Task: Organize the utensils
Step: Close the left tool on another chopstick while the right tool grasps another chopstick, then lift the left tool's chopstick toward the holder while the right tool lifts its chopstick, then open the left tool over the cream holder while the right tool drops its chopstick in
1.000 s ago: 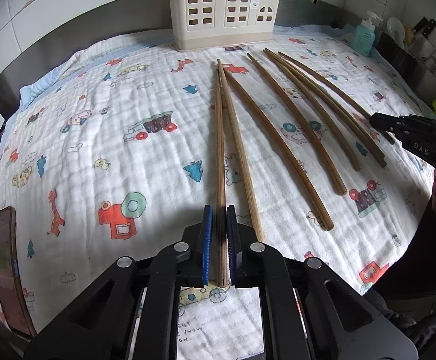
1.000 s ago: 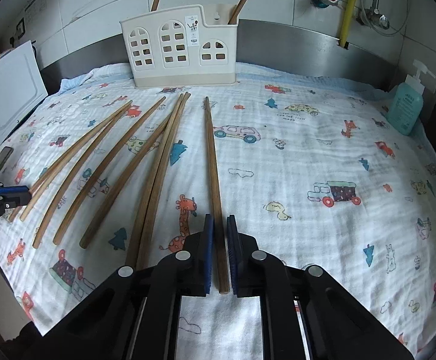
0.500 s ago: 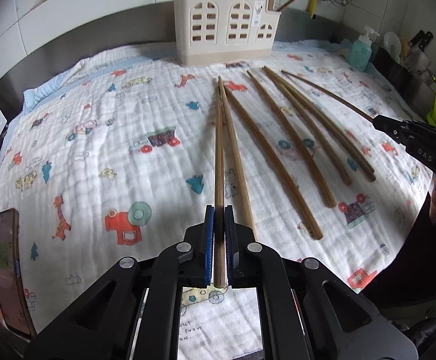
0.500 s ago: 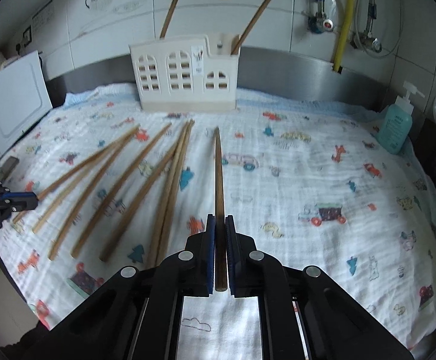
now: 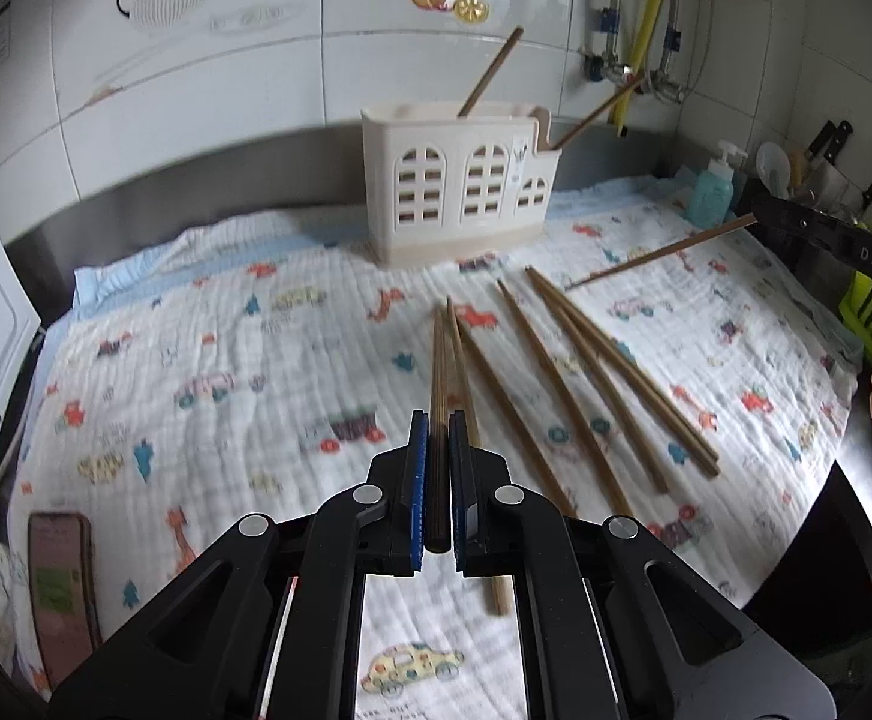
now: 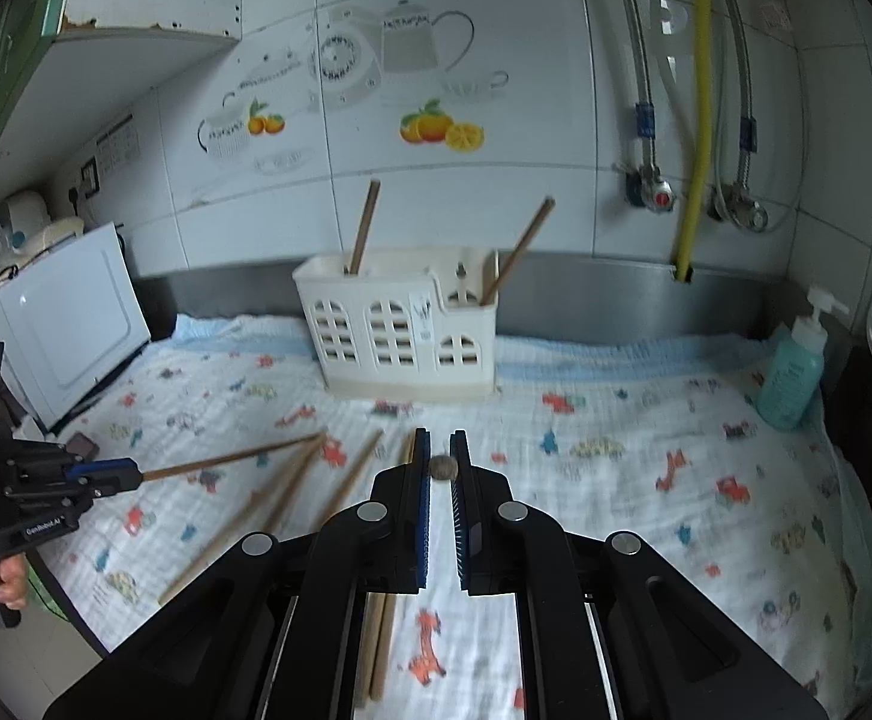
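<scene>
Both tongs were clamped, one chopstick each. Left tongs [image 5: 438,480] pinched a long wooden chopstick [image 5: 439,384] close to its butt end, the rest sticking out toward the cream utensil holder [image 5: 457,204]. Right tongs [image 6: 441,480] gripped their own chopstick [image 6: 442,468], seen end-on in that view, pointing at the holder; from the left view its shaft [image 5: 664,252] hung in the air to the holder's right. Five loose chopsticks [image 5: 580,384] lay fanned on the printed cloth [image 5: 226,360] covering the desk, in front of the holder and slightly right of it. Two more already stood inside the holder [image 6: 364,228].

Handling, judged: sticks are light, stiff, thin wood, not fragile, but smooth and round, so likely to swivel or slip between flat pads. An end grip leaves a long lever, so the tip would wobble. Better hold: a bit further in from the butt, squarely across the pads. The cloth is soft, so sticks could sink in and be fiddly to pinch.
</scene>
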